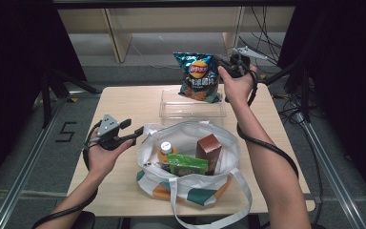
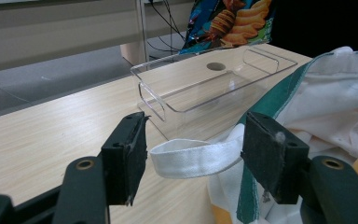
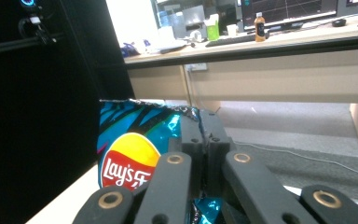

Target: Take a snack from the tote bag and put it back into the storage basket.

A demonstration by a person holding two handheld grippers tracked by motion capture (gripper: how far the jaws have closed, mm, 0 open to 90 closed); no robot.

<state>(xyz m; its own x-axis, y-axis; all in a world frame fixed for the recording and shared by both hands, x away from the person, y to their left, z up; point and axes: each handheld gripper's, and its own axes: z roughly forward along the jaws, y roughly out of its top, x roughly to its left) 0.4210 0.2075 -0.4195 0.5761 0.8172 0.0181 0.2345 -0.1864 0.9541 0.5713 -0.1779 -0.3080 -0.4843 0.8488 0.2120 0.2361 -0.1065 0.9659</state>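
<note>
A blue Lay's chip bag (image 1: 198, 76) hangs upright over the far end of the table, above a clear plastic tray (image 1: 171, 110). My right gripper (image 1: 218, 66) is shut on the bag's upper right edge; in the right gripper view its jaws (image 3: 205, 128) pinch the foil of the chip bag (image 3: 128, 154). A white tote bag (image 1: 190, 191) with green and orange patches stands open near the front. My left gripper (image 1: 134, 128) is at its left rim, open. In the left gripper view the white strap loop (image 2: 191, 158) lies between its jaws (image 2: 193, 140) without being squeezed.
Inside the tote are a brown box (image 1: 208, 148), a green packet (image 1: 187, 164) and a bottle (image 1: 166, 150) with a white cap. The wooden table (image 1: 124, 105) has bare room at the left. Dark frames, rails and cables surround the table.
</note>
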